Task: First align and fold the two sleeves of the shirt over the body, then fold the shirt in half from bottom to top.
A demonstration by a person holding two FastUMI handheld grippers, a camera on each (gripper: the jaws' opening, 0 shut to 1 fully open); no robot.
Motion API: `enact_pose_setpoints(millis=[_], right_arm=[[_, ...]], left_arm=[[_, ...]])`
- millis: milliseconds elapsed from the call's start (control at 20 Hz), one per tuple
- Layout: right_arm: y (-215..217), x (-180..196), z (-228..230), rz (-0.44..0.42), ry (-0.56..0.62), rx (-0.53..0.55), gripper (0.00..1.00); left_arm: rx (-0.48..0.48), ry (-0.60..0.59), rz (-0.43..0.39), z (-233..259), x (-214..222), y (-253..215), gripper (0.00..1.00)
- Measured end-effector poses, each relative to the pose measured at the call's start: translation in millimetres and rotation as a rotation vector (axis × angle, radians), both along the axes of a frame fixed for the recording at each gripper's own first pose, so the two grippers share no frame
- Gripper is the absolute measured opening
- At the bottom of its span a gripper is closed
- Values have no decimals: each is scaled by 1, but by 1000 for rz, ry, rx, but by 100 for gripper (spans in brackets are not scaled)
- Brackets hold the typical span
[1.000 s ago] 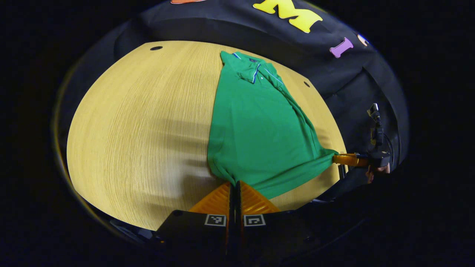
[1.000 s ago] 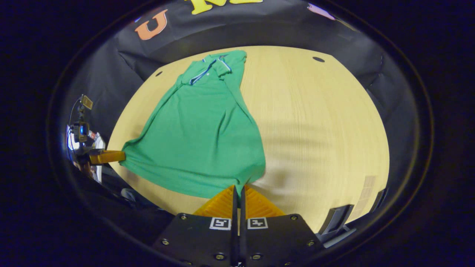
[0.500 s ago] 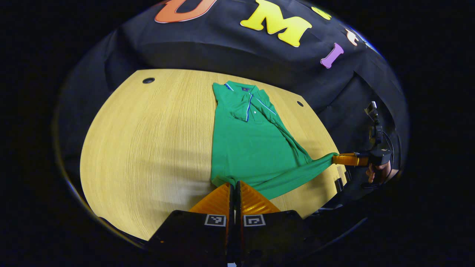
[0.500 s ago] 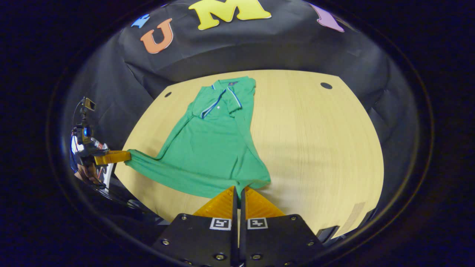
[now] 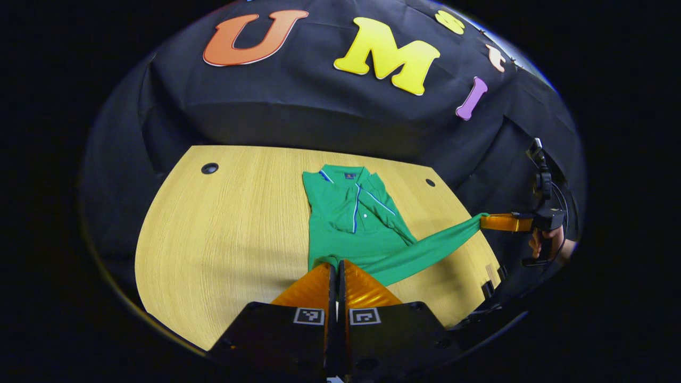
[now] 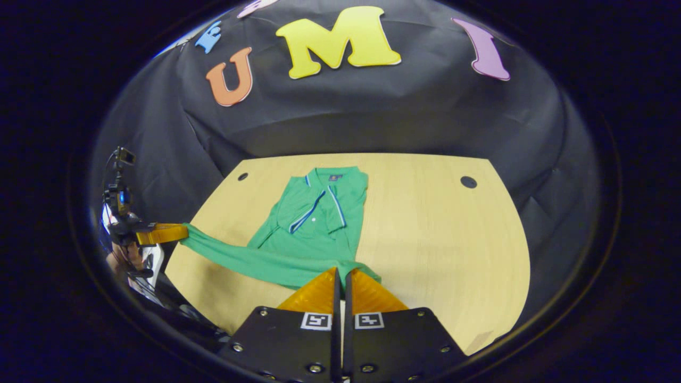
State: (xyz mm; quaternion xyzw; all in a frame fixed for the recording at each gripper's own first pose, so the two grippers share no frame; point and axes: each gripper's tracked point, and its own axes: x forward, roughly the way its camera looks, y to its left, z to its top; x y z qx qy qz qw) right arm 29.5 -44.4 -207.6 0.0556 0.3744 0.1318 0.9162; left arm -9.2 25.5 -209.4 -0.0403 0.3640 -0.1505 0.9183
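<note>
Ahead of your tongs, the counter [image 5: 223, 234] carries the green shirt [image 5: 348, 218], collar at its far end. Your left tongs [image 5: 336, 264] and right tongs [image 6: 342, 270] each pinch a lifted hem corner.

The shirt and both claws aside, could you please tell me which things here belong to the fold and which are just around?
Belongs to the job:
- green shirt, hem lifted
- left claw, shut on the hem
- right claw, shut on the hem

Just around:
- wooden table
- cable holes in the table
</note>
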Motion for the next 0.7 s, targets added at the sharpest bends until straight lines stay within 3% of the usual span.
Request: enact_pose_setpoints(millis=[700], right_arm=[[0,144,41,-25,-133,-21,1]], left_arm=[[48,-186,-8,38,156,-8,3]])
